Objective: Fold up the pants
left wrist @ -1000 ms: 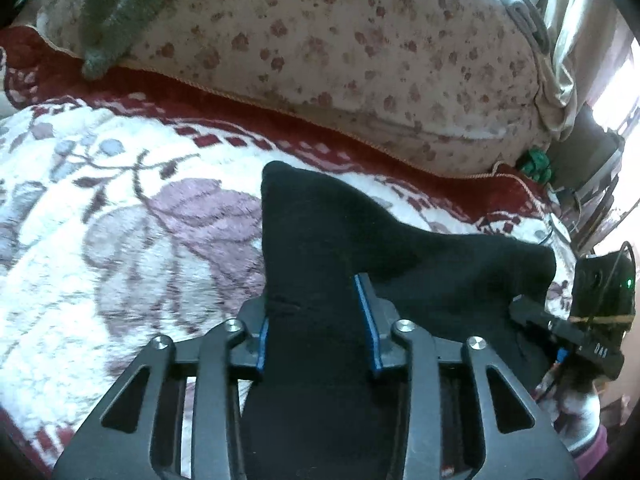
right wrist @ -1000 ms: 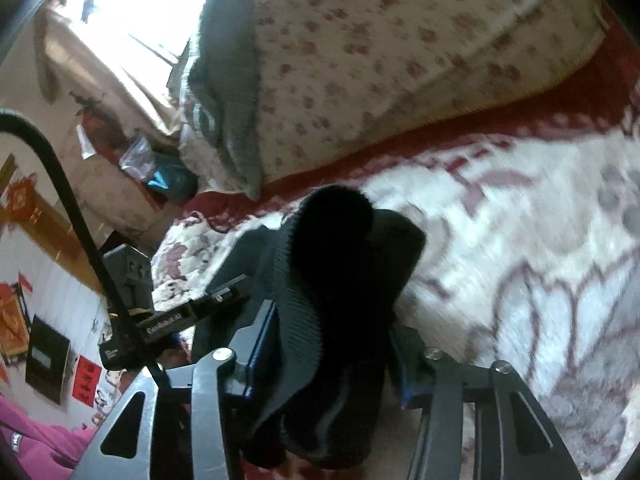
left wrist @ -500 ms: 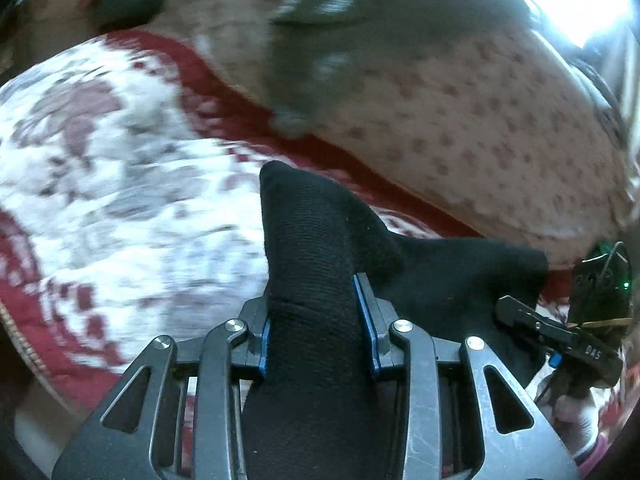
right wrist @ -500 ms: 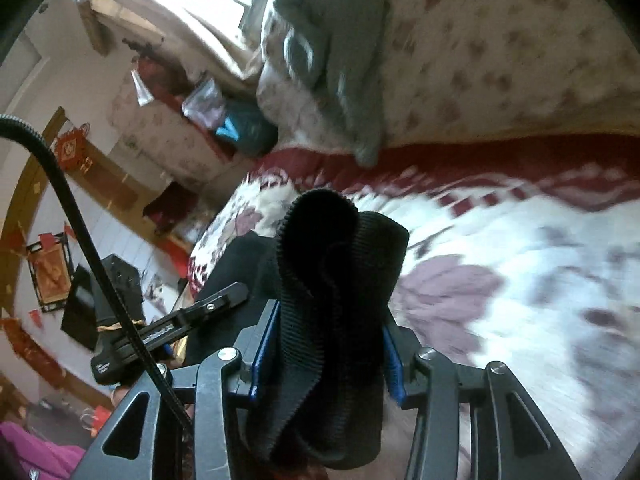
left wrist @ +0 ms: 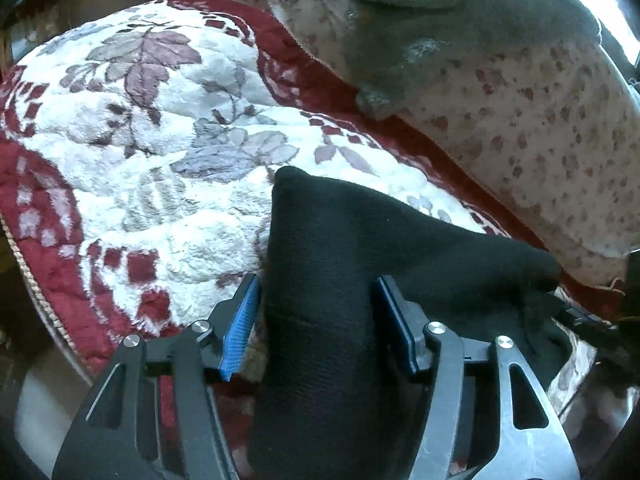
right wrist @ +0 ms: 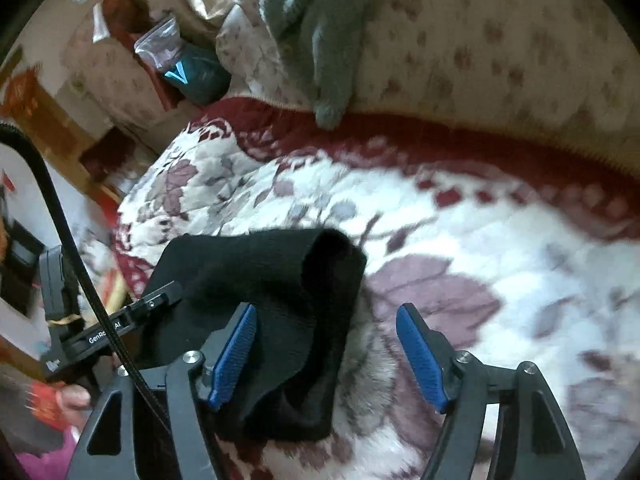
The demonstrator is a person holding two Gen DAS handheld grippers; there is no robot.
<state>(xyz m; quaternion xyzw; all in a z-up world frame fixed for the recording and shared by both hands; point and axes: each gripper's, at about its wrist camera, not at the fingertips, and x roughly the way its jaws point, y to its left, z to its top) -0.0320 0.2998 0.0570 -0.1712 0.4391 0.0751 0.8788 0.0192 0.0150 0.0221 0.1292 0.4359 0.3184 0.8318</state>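
Observation:
The black pants (left wrist: 340, 264) lie bunched on a red and white floral blanket (left wrist: 160, 152). My left gripper (left wrist: 318, 316) has its blue pads spread, with the pants fabric standing between them; the left pad is clear of the cloth. In the right wrist view the pants (right wrist: 280, 280) lie against the left blue pad, and my right gripper (right wrist: 326, 344) is wide open, its right pad over bare blanket (right wrist: 500, 240). The left gripper's body (right wrist: 108, 328) shows at the left of that view.
A big floral quilt roll (left wrist: 540, 120) with a grey knit garment (left wrist: 440, 32) draped on it lies at the back of the bed. The blanket's edge (left wrist: 36, 280) drops off at the left. A teal bag (right wrist: 196, 72) and furniture stand beyond the bed.
Both grippers have opened from their grip on the pants. The pants have come down onto the blanket, and both views have swung toward the left end of the bed.

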